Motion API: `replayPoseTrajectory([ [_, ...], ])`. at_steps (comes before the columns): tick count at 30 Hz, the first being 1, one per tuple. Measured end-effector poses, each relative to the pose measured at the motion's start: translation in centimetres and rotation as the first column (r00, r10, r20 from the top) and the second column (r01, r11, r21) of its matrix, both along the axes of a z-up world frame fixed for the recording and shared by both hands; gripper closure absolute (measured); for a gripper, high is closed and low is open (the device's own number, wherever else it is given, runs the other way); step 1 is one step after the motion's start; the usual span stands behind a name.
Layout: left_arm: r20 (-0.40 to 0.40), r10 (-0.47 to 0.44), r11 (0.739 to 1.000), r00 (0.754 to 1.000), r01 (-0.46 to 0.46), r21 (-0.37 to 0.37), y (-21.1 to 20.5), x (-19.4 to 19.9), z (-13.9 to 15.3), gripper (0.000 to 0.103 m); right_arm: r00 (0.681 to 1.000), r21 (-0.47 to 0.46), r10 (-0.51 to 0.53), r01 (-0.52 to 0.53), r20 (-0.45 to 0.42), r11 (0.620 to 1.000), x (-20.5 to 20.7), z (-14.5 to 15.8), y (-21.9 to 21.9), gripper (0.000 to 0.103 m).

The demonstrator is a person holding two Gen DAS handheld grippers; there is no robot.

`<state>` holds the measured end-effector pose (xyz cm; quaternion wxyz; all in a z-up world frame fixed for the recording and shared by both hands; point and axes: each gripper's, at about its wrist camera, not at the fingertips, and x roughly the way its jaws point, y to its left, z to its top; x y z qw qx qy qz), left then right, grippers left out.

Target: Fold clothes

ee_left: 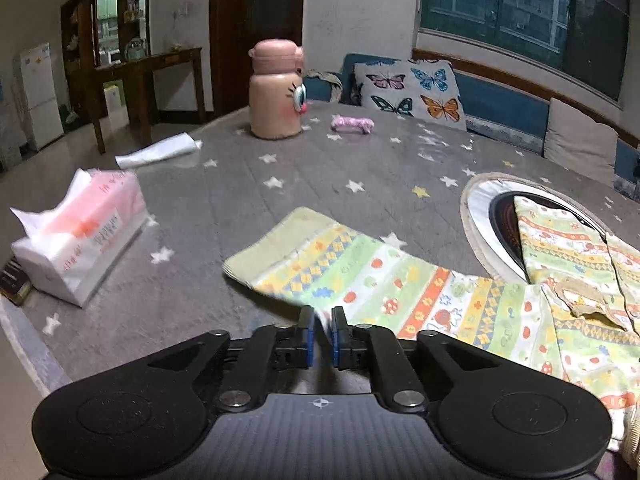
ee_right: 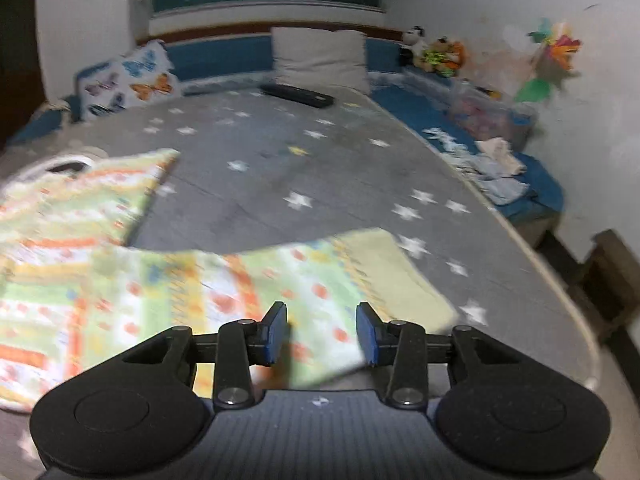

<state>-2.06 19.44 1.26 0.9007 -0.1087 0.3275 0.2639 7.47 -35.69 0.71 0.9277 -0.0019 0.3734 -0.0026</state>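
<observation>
- While your left hand-held gripper (ee_left: 322, 322) hangs low over the near edge of the patterned garment (ee_left: 400, 288), its blue pads stand only a narrow slit apart, with a blurred fold of that cloth in the gap; you cannot tell whether the pads press on it.
- Your right hand-held gripper (ee_right: 322, 326) has its jaws partly open, one to each side of the garment's sleeve end, and neither pad touches the cloth.
- You have the garment spread flat on the grey star-printed worktop (ee_left: 320, 184), one sleeve reaching out to the left in the left wrist view, its pale green cuff (ee_left: 280, 236) lying flat.
- Part of the garment lies over a round white-rimmed opening (ee_left: 484, 204) in the worktop on the right of that view.
- Left of the sleeve, well apart, you have a tissue pack (ee_left: 80, 240); farther back stand a pink bottle (ee_left: 276, 92) and, near it, a small pink bundle (ee_left: 352, 124).
- A dark remote (ee_right: 298, 95) lies at the worktop's far edge in the right wrist view.
</observation>
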Motion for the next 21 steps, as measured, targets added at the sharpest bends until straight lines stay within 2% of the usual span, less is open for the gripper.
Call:
replayPoseTrajectory([
  [2, 0.004, 0.009, 1.000, 1.000, -0.009, 0.011, 0.3, -0.2, 0.4, 0.073, 0.999, 0.039, 0.051, -0.052, 0.011, 0.998, 0.8, 0.5, 0.9, 0.065],
  [7, 0.003, 0.005, 1.000, 1.000, -0.005, 0.020, 0.8, -0.3, 1.2, 0.071, 0.986, 0.060, 0.165, -0.166, 0.020, 0.984, 3.6, 1.0, 4.0, 0.071],
  [14, 0.004, -0.137, 0.991, 0.991, 0.137, 0.012, -1.4, 3.3, 1.7, 0.071, 0.970, 0.105, 0.242, -0.241, 0.003, 0.965, 8.0, 1.0, 6.8, 0.075],
  [19, -0.012, -0.261, 0.965, 0.965, 0.261, 0.022, -3.8, 8.3, 1.4, 0.070, 0.962, 0.130, 0.274, -0.270, -0.013, 0.954, 11.1, 0.6, 8.4, 0.075],
  [21, -0.031, -0.297, 0.954, 0.954, 0.298, 0.027, -4.8, 10.6, 1.2, 0.065, 0.959, 0.121, 0.283, -0.279, -0.017, 0.953, 12.0, 0.4, 9.0, 0.075],
])
